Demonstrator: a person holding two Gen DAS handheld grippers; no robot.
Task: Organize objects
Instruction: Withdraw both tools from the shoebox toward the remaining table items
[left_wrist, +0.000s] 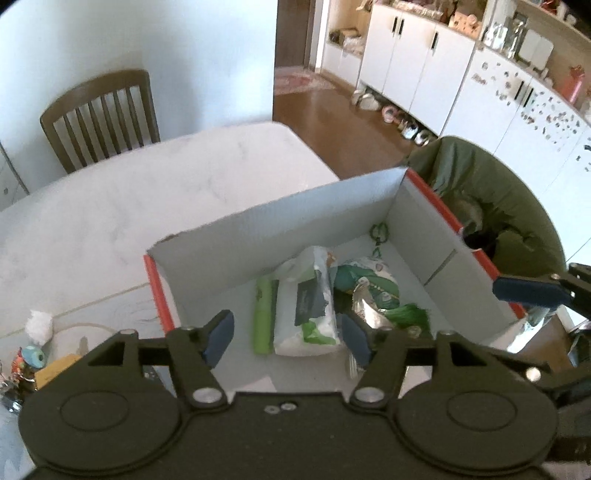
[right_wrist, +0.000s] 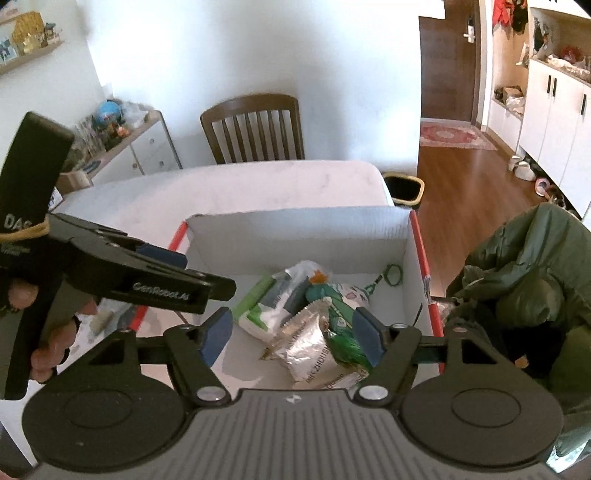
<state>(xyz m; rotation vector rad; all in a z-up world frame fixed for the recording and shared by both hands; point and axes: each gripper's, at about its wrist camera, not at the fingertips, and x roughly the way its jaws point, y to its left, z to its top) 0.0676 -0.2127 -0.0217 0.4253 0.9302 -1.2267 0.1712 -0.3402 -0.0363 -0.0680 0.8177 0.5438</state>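
Box (left_wrist: 303, 210), frame centre: wipes (left_wrist: 310, 314), foil pouch (right_wrist: 310, 343), green tube (left_wrist: 263, 314). Both your hand-held grippers, left (left_wrist: 284, 338) and right (right_wrist: 291, 338), spread, empty. Risk: your jaws may catch the box wall, dragging it off the table (left_wrist: 147, 192) edge.

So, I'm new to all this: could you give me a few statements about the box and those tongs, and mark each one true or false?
1. Both tongs are open and hold nothing. True: the left tongs and right tongs are spread apart, empty.
2. The cardboard box is empty. False: it holds a tissue pack, a silver foil packet and other items.
3. A wooden chair stands at the table's far side. True.
4. The green tube lies on the table outside the box. False: it lies inside, beside the tissue pack.
5. A green jacket sits just right of the box. True.
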